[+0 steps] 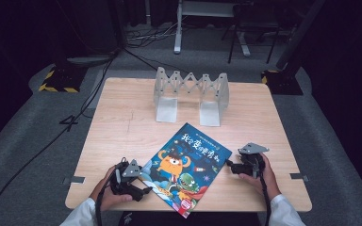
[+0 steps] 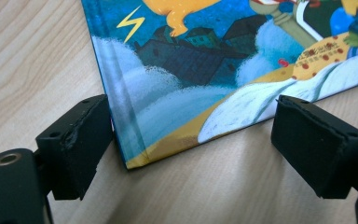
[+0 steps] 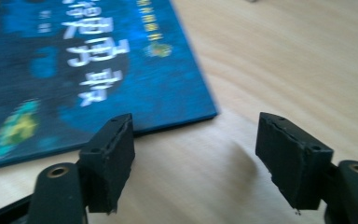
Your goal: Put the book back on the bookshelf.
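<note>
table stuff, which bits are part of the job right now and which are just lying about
In play: picture book, left gripper and right gripper, both open at its corners.
Lying about: grey folding rack, cables on floor.

A closed children's picture book [image 1: 187,167] lies flat and askew on the wooden table [image 1: 122,122], its blue cover showing an orange cartoon monster and white title characters.
</note>
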The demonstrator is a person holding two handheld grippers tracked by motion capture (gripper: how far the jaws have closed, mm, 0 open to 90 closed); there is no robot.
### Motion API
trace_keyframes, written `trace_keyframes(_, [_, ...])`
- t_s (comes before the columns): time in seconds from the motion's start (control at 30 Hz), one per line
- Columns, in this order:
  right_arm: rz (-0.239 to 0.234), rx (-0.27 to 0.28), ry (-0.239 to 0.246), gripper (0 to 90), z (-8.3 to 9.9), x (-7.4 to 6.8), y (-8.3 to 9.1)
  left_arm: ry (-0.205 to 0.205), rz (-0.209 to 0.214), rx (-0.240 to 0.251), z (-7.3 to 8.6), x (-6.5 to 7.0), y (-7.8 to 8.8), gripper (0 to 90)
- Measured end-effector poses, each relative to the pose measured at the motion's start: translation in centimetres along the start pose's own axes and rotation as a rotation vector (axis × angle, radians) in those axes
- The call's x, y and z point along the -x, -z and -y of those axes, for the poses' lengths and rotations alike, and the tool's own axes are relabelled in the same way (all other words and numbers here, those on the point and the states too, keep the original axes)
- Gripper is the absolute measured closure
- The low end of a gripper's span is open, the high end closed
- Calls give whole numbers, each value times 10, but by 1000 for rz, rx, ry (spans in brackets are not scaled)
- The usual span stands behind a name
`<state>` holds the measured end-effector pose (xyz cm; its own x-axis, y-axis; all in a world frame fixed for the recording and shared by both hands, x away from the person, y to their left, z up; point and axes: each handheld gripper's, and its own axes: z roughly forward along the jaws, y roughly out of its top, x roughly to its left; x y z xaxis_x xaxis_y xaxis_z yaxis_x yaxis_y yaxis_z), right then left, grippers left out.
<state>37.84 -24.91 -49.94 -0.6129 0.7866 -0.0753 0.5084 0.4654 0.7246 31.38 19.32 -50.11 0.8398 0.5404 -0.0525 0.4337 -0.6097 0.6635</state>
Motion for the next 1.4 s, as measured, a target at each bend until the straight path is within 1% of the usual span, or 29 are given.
trace_keyframes(0.03, [-30,1,1,280,2,-2,1,4,10,4,0,-1,1,133])
trace_keyframes(0.1, [-42,-2,14,277,4,-7,5,10,22,9,2,-1,2,135])
trace_keyframes(0.13, [-61,-4,16,276,6,-10,7,8,25,10,3,0,2,135])
trace_keyframes(0.2, [-113,-5,28,273,9,-18,10,6,28,10,3,2,3,134])
trace_keyframes(0.23, [-127,-3,38,273,10,-22,11,7,32,10,3,4,3,135])
trace_keyframes(0.3, [-143,-5,61,277,9,-29,11,9,39,11,3,6,3,135])
trace_keyframes(0.33, [-152,-6,70,277,8,-31,11,2,45,11,3,6,3,135])
trace_keyframes(0.4, [-170,-4,96,279,5,-37,9,11,51,13,4,8,3,133])
trace_keyframes(0.47, [-158,-8,103,264,3,-38,7,23,67,26,5,8,3,136])
trace_keyframes(0.5, [-146,-5,80,267,1,-36,4,29,85,31,5,9,4,147])
trace_keyframes(0.53, [-146,-5,80,267,1,-36,4,29,85,31,5,9,4,152])
trace_keyframes(0.6, [-151,-2,57,267,0,-33,1,31,96,33,5,10,4,152])
trace_keyframes(0.67, [-146,-5,65,268,-4,-32,-2,23,98,30,6,13,4,152])
trace_keyframes(0.77, [-122,-7,66,267,-9,-31,-7,21,108,30,6,16,4,153])
trace_keyframes(0.87, [-117,-5,63,256,-12,-29,-10,19,108,31,5,19,3,152])
trace_keyframes(0.93, [-108,-7,55,251,-15,-27,-13,17,127,35,5,19,3,153])
trace_keyframes(1.0, [-94,-5,58,252,-17,-26,-15,28,143,41,5,19,3,153])
trace_keyframes(1.03, [-86,-10,53,252,-19,-26,-17,26,150,39,5,20,3,154])
trace_keyframes(1.1, [-71,-7,55,258,-21,-26,-19,23,153,38,4,21,2,155])
trace_keyframes(1.2, [-61,-7,42,270,-22,-25,-20,19,152,37,4,23,2,155])
trace_keyframes(1.3, [-60,-8,46,287,-21,-26,-18,11,162,39,4,26,1,155])
trace_keyframes(1.37, [-67,-14,65,294,-20,-28,-15,-3,155,39,4,29,0,155])
trace_keyframes(1.4, [-76,-19,85,291,-19,-31,-12,3,153,41,4,30,0,155])
